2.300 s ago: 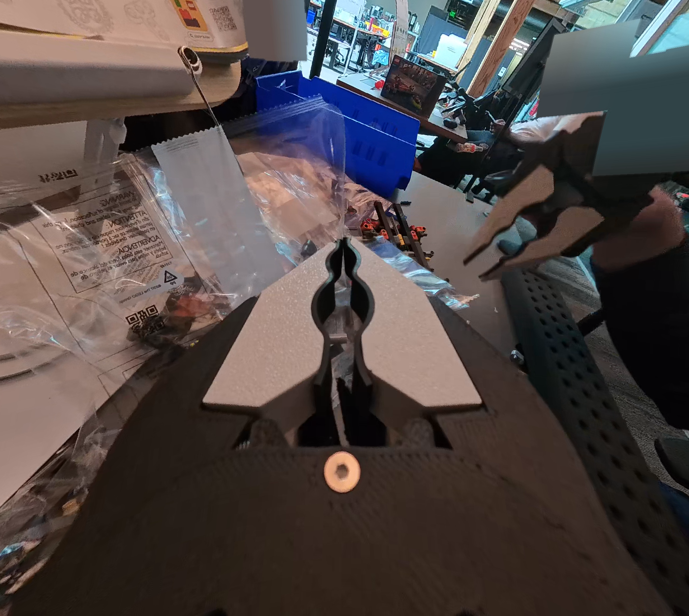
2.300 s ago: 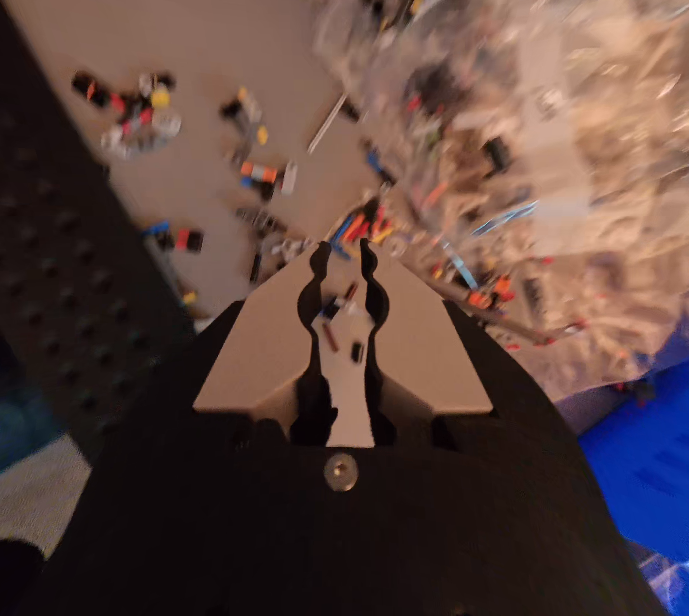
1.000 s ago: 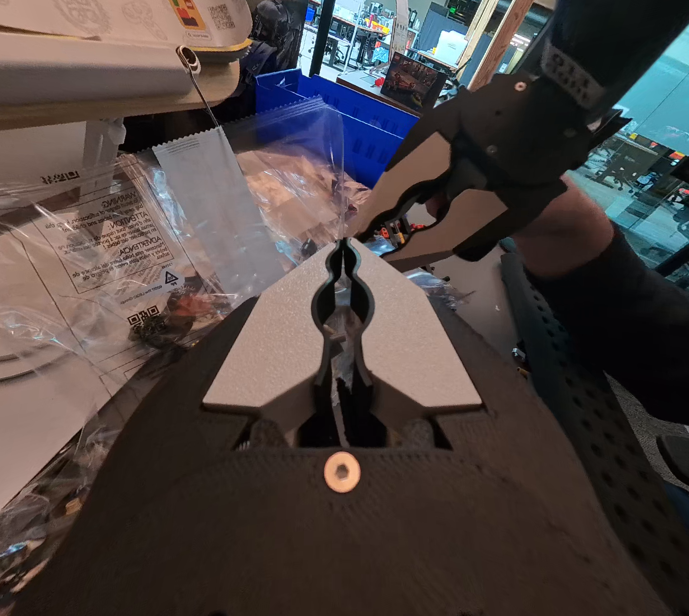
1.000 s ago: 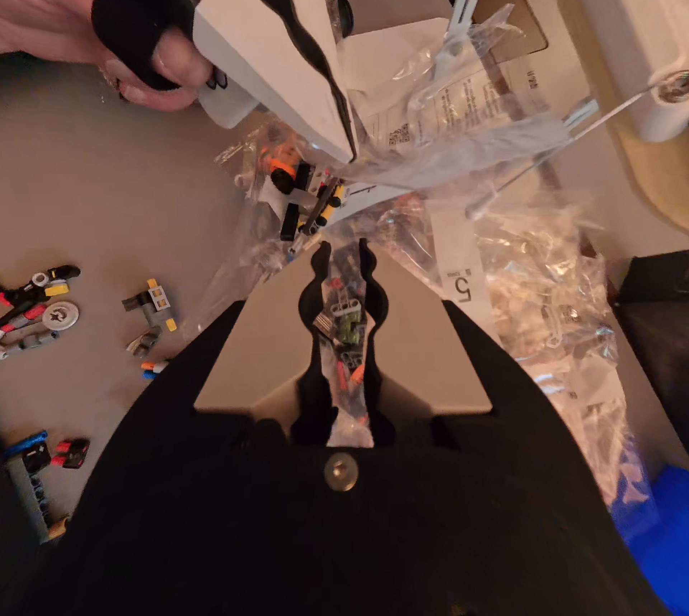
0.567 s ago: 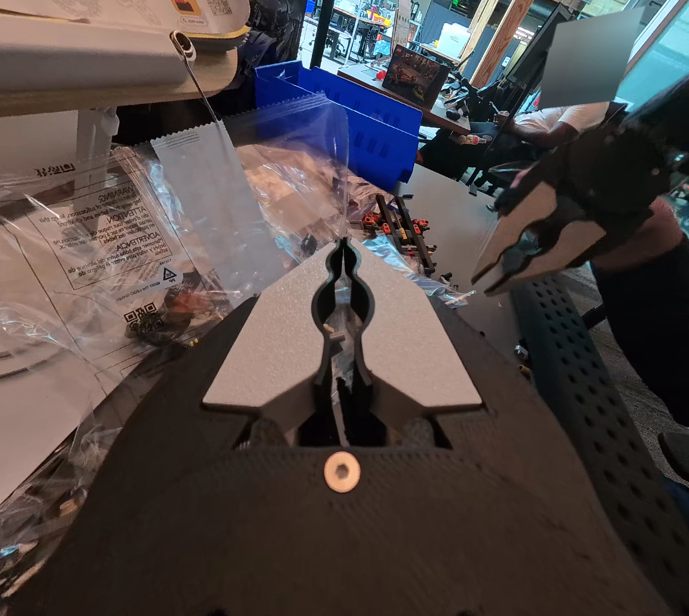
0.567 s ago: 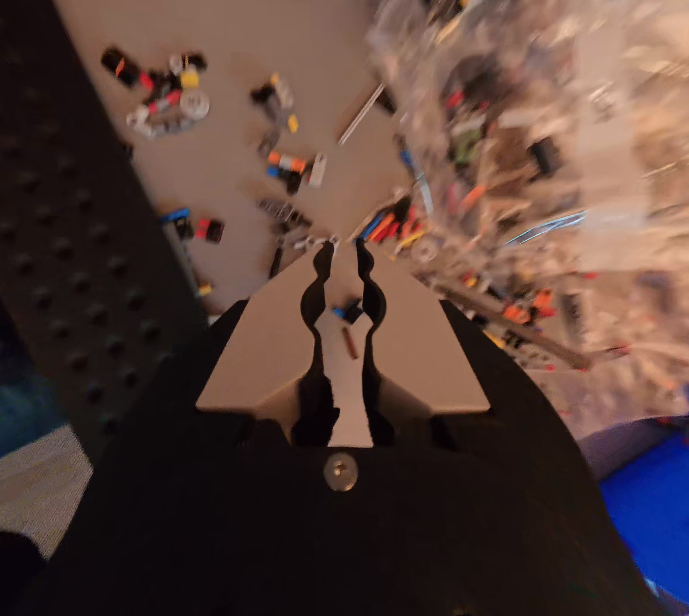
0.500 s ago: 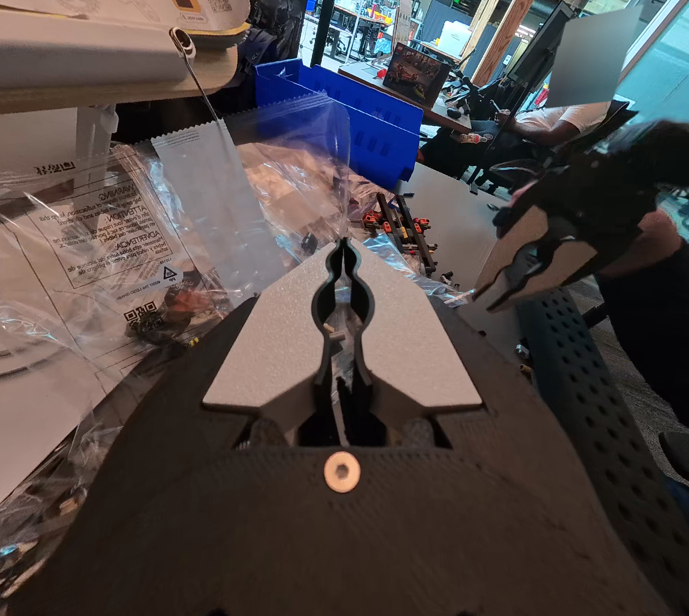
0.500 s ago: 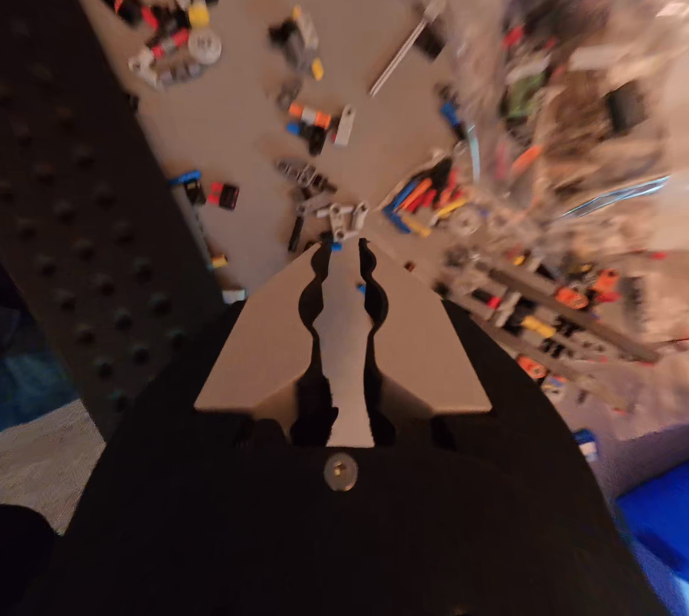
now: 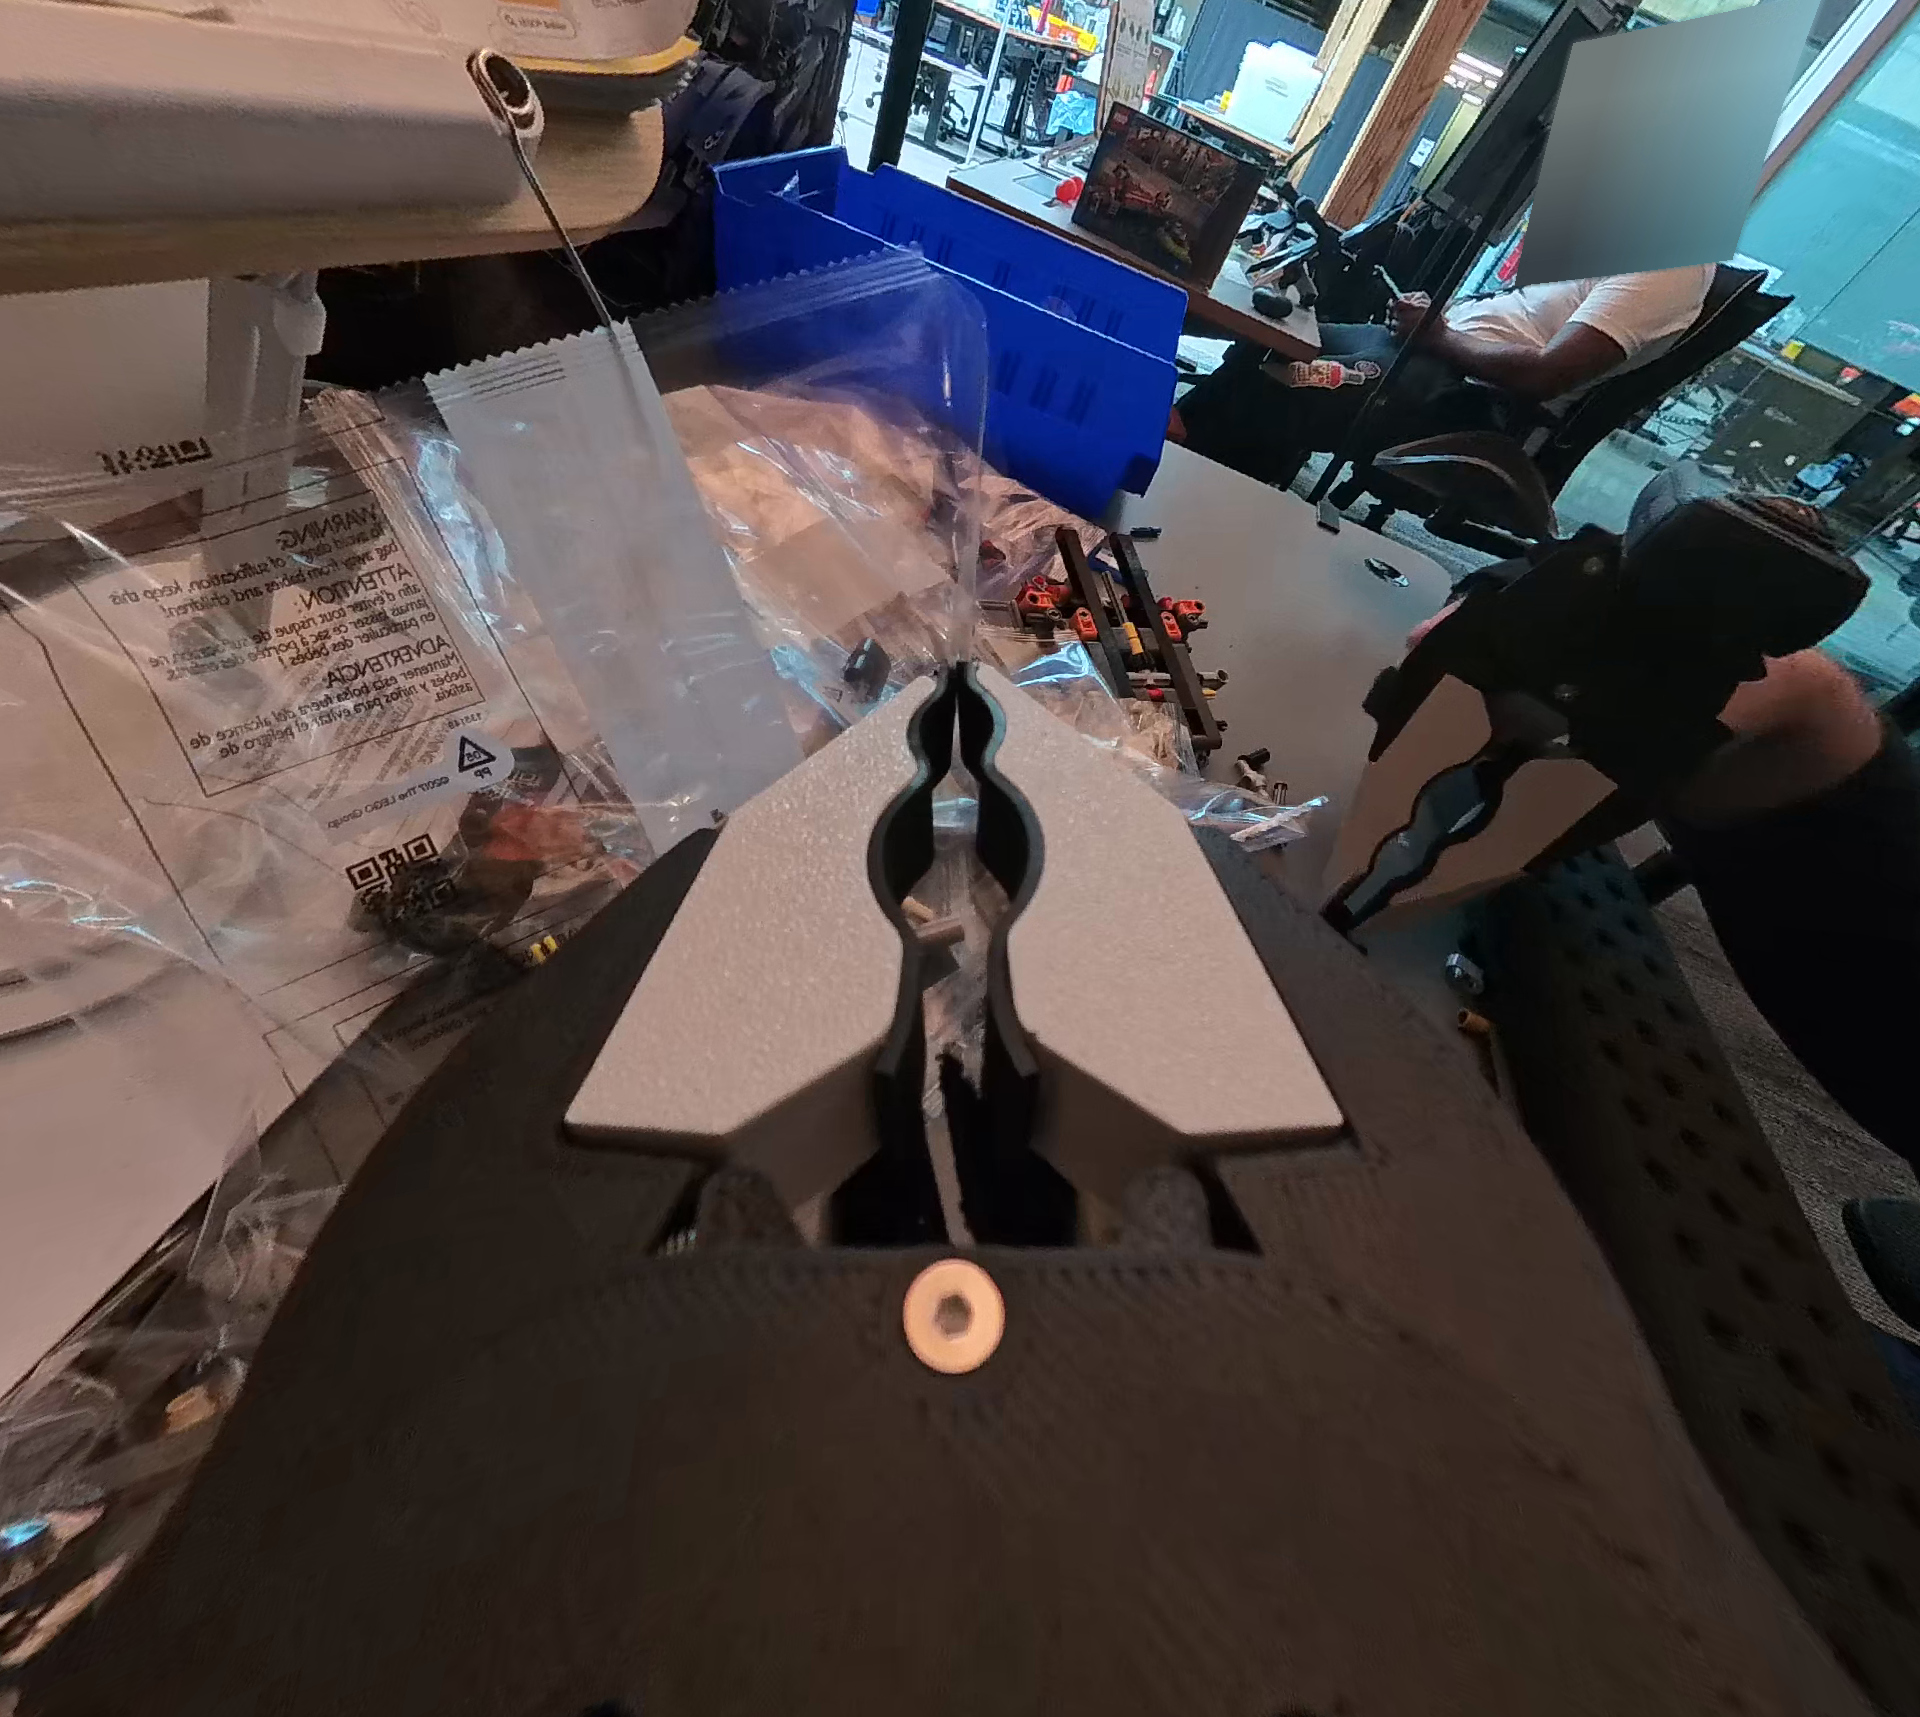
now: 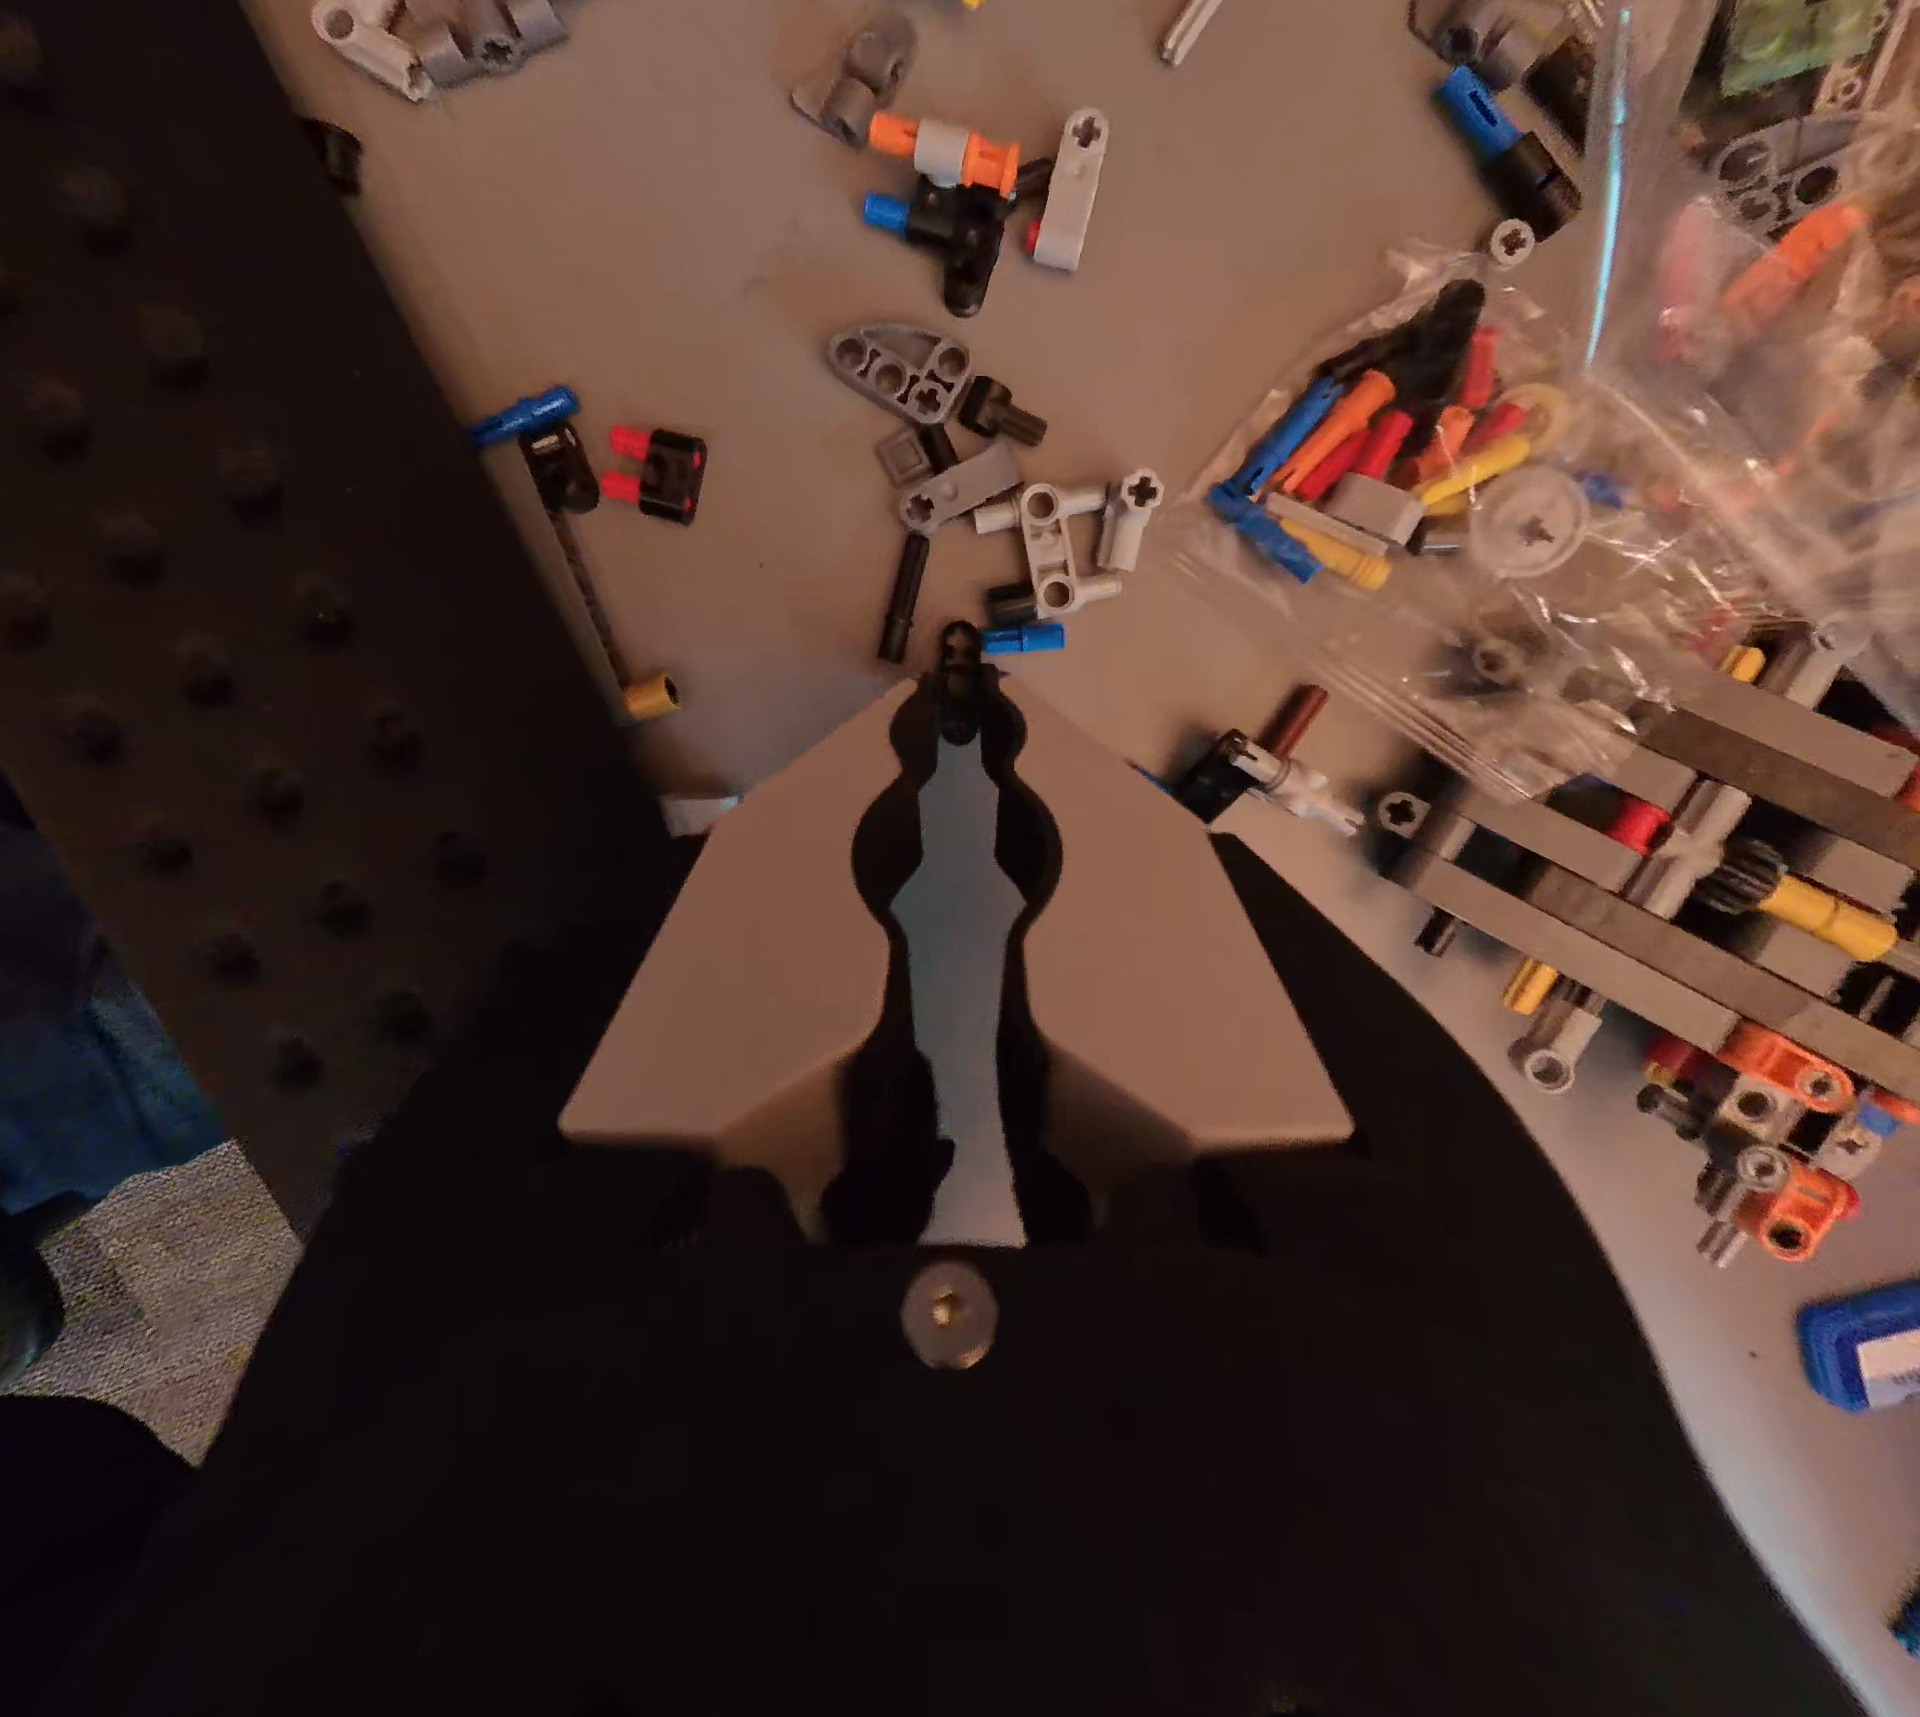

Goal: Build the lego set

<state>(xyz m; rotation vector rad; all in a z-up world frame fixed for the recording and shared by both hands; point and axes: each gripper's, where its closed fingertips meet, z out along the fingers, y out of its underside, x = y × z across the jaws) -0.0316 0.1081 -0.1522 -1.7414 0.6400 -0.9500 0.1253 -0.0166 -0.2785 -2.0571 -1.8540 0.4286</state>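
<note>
Gripping: left gripper has its jaws pressed together on a fold of a clear plastic bag, which stands up from the tips.
Bag contents: a few small pale pieces show through the gap behind the closed tips; what kind they are cannot be told.
Right gripper: jaws nearly together, clamped on a small black pin whose end pokes out past the tips; it hangs over the table.
Right gripper, far view: seen from the left wrist camera at the table's right edge, tips pointing down.
Loose pieces: grey, black, blue, red, orange and yellow parts lie scattered on the table just ahead of the right gripper, a blue pin beside its tips.
Small bag: a clear bag of coloured pins lies to the right.
Partial build: a long grey-and-black beam frame rests at the lower right, partly under plastic.
Background: blue bin behind the bags; a seated person farther off.
</note>
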